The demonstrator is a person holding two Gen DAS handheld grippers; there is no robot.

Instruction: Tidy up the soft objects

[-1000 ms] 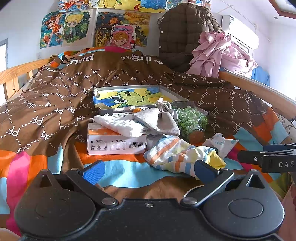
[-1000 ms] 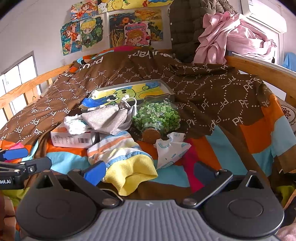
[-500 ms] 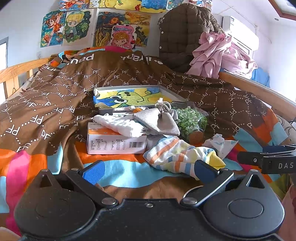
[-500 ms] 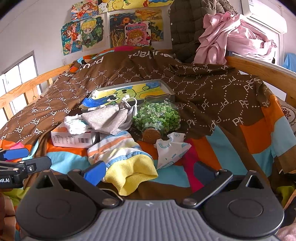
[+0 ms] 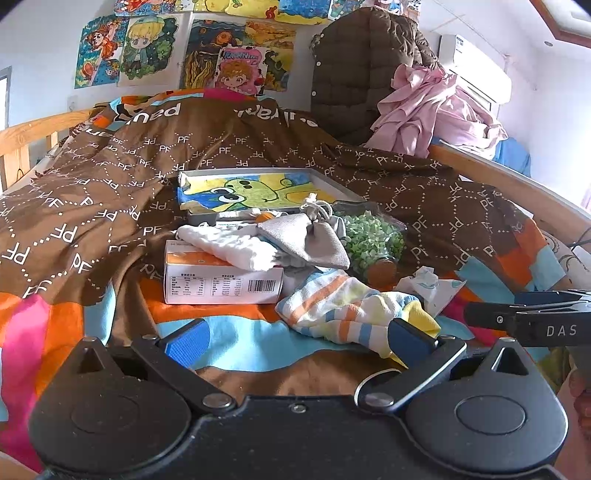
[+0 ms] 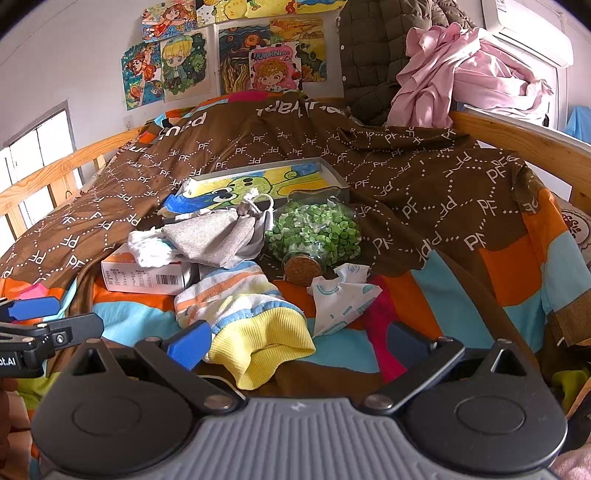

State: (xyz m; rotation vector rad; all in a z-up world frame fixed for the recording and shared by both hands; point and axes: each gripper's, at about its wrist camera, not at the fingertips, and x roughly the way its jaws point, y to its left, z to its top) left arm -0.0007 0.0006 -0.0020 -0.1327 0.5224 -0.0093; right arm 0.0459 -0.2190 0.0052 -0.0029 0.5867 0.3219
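Two open grippers hover low over a bed, neither holding anything: left gripper [image 5: 297, 338], blue pads spread wide, its right pad just at the striped sock's edge; right gripper [image 6: 299, 341], fingers equally spread, the sock's yellow cuff lying between them. Surface: a rumpled quilt [image 5: 110, 206], brown with dotted white "PF" lattice, giving way to orange, turquoise and pink blocks near the cameras; wooden bed rails [image 6: 517, 138] on both sides. Room: white wall with cartoon drawings [image 5: 147, 48]; a quilted brown coat [image 5: 354, 74] and a crumpled pink garment [image 5: 424, 107] heaped at the head of the bed; a wall air conditioner [image 6: 532, 29] at upper right. Soft items, clustered mid-bed: striped sock [image 6: 236, 295], ribbed knit, orange, blue and yellow; grey drawstring pouch [image 6: 210, 238], woven, flat; white cloth [image 5: 229, 247], draped over a white-and-orange carton [image 5: 221, 280] with barcode; small printed white cloth [image 6: 341, 299], crumpled, beside the sock. Hard items: glass jar [image 6: 314, 232] of green pieces, cork-stoppered, lying on its side; shallow tray [image 5: 258, 188] bearing a green cartoon picture, behind the cluster.
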